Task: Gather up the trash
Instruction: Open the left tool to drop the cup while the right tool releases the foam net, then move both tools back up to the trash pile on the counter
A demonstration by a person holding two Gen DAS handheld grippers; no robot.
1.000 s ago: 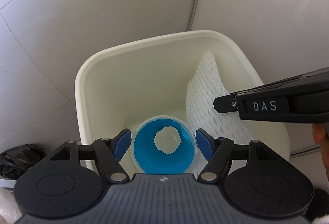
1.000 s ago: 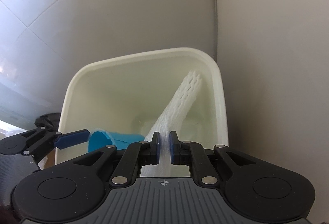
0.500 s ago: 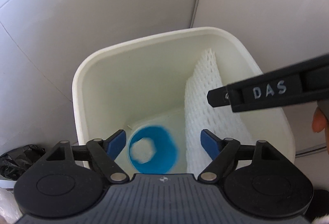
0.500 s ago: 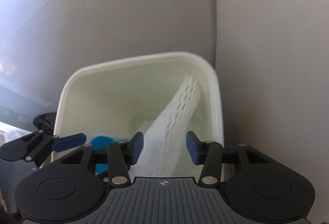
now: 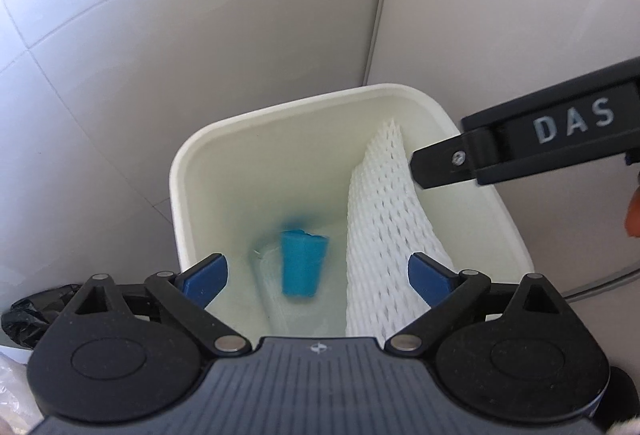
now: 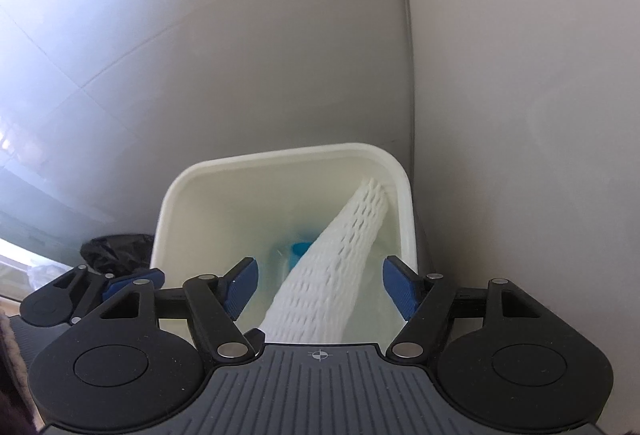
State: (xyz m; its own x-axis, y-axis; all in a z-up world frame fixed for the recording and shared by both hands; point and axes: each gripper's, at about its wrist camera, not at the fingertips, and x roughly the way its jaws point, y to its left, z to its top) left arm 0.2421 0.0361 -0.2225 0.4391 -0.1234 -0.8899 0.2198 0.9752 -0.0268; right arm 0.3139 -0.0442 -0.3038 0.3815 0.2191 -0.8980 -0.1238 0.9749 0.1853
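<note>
I get soft, even daylight on both feeds; the pale tiled wall [image 6: 280, 75] looks greyer and dimmer on the right wrist, and fisheye curvature darkens the corners.

- The letters "DAS" stood in pale raised capitals on the black side of the right gripper [image 5: 560, 139], which reached in from the right edge of the left wrist view.
- A small round crosshair mark sat at the top centre of the ribbed grey body of the right gripper in its own wrist view; it was a sign, not a letter.
- A similar small emblem sat at the top centre of the grey body of the left gripper [image 5: 318, 277]; it was perhaps a four-pointed star, too small to make out surely.
- No other text, number or brand could be read on anything else in either view.
</note>
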